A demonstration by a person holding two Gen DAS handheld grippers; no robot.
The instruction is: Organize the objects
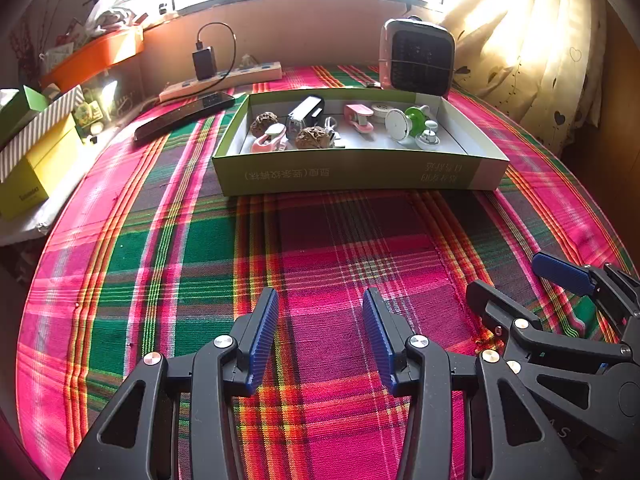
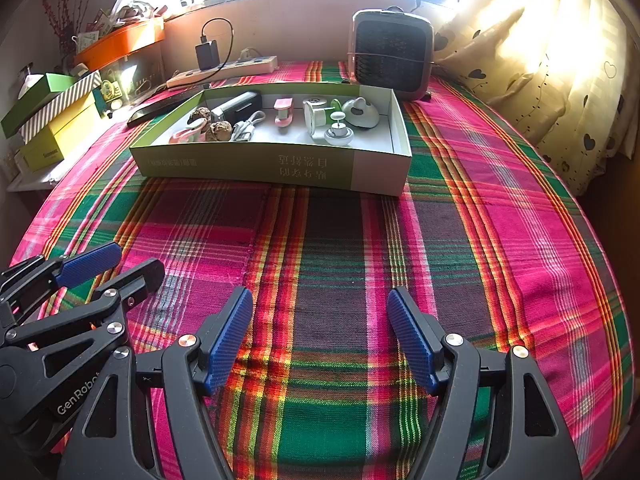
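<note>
Both claws are hovering low over the plaid cloth [image 1: 320,240] covering the bench, side by side and well short of the box. The left claw [image 1: 320,336] is standing wide, its blue ribbed fingers [image 1: 264,336] gripping nothing, and the right claw [image 2: 320,336] is likewise standing wide and empty above the cloth. In the left wrist view the right claw is showing at the lower right edge, its blue pad angling inward. The shallow green-and-white cardboard box [image 1: 352,172] is sitting toward the far side of the bench, its printed wall facing the cameras. Inside it the small things are lying together: two wrinkled walnuts [image 1: 312,138] near the left end, a pink clip [image 1: 268,140] just beside them, a dark rectangular gadget [image 1: 304,116] behind, a second pink clip [image 1: 360,118] in the middle, and a cluster of white and green round pieces [image 1: 412,124] toward the right end. Behind the box a small heater [image 1: 418,58] is standing upright near the curtain [image 1: 532,40]. A power strip [image 1: 220,78] with a black charger plugged in is lying along the back wall, and a dark phone [image 1: 184,116] is resting on the cloth to the left of the box.
</note>
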